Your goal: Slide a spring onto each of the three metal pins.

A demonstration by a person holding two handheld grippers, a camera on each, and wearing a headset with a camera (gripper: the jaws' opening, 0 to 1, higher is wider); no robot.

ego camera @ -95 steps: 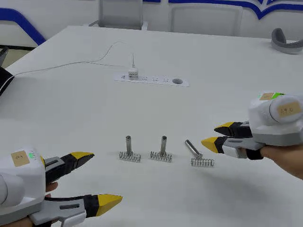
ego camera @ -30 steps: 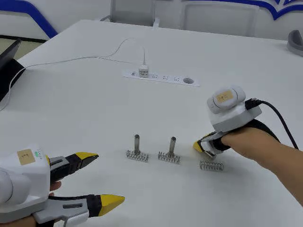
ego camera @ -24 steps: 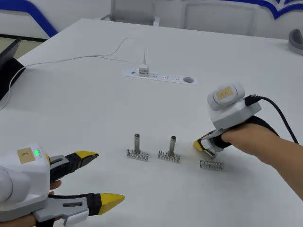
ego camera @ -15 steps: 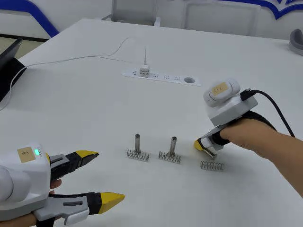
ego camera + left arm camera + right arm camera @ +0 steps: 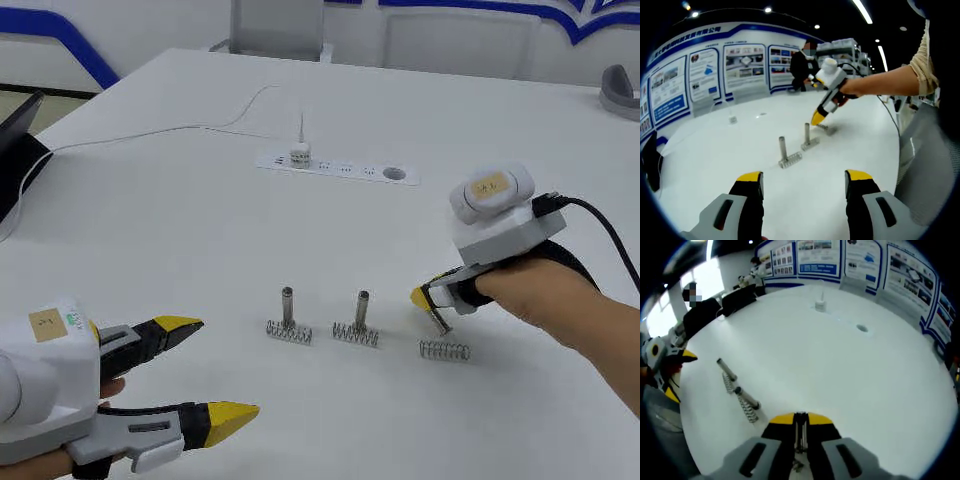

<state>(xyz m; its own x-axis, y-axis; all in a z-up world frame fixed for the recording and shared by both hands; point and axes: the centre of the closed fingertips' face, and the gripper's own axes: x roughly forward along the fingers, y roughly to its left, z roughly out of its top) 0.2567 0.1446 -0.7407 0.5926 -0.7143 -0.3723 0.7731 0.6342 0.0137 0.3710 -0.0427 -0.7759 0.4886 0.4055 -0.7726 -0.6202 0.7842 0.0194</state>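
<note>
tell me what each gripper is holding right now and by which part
The right gripper is shut on a metal pin, gripped by its upper end; the lower end sticks out free. The left gripper is open and holds nothing.

Showroom office, white meeting table [image 5: 150, 220], wall display boards [image 5: 742, 62]

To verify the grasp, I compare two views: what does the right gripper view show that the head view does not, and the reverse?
Right gripper view adds: wall posters. Head view adds: the black cable to the right tool, and the forearm. Shared: the pin clamped in the right tool, two upright pins with springs at their feet, the open left tool, the power strip.
</note>
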